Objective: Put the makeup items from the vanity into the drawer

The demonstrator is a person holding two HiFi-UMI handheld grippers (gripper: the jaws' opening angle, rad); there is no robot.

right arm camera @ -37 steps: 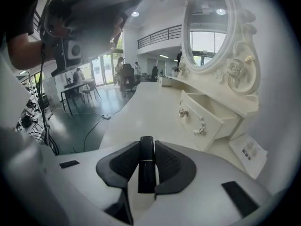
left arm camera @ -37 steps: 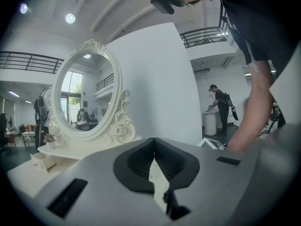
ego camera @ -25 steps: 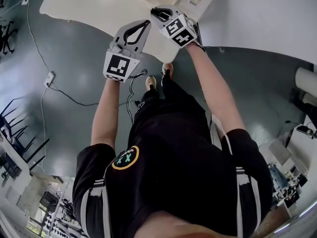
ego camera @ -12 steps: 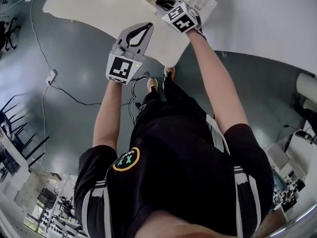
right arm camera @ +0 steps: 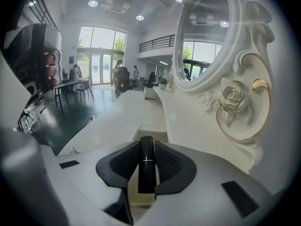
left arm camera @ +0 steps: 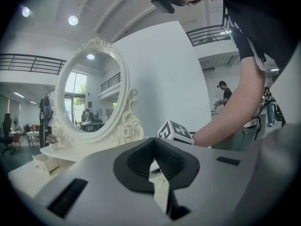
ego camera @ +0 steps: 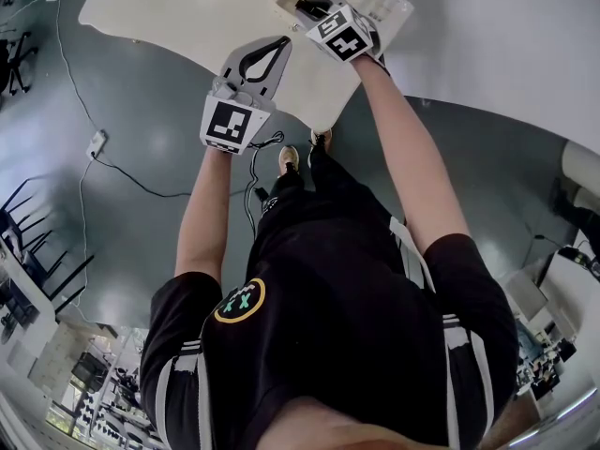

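My right gripper [right arm camera: 146, 147] is shut on a black lipstick tube [right arm camera: 146, 168] with a thin gold band, held lengthwise between the pads. It hangs over the white vanity top [right arm camera: 127, 112], above a pulled-out drawer [right arm camera: 157, 136], beside the ornate mirror [right arm camera: 211, 41]. In the head view the right gripper [ego camera: 309, 9] is at the vanity's far right, and the left gripper [ego camera: 279, 45] is over its near edge. The left gripper [left arm camera: 154, 142] is shut with nothing between its pads. Past it I see the right gripper's marker cube [left arm camera: 175, 132].
The vanity [ego camera: 169, 17] stands against a white wall [ego camera: 487, 26]. A small drawer [left arm camera: 45, 162] sticks out of the mirror shelf at the left. On the grey floor a cable and power block [ego camera: 94, 146] lie to the left. People stand in the background [left arm camera: 225, 91].
Both grippers have moved a little farther over the vanity; the right one carried the lipstick toward the mirror end. Over the last half second they have hardly moved.
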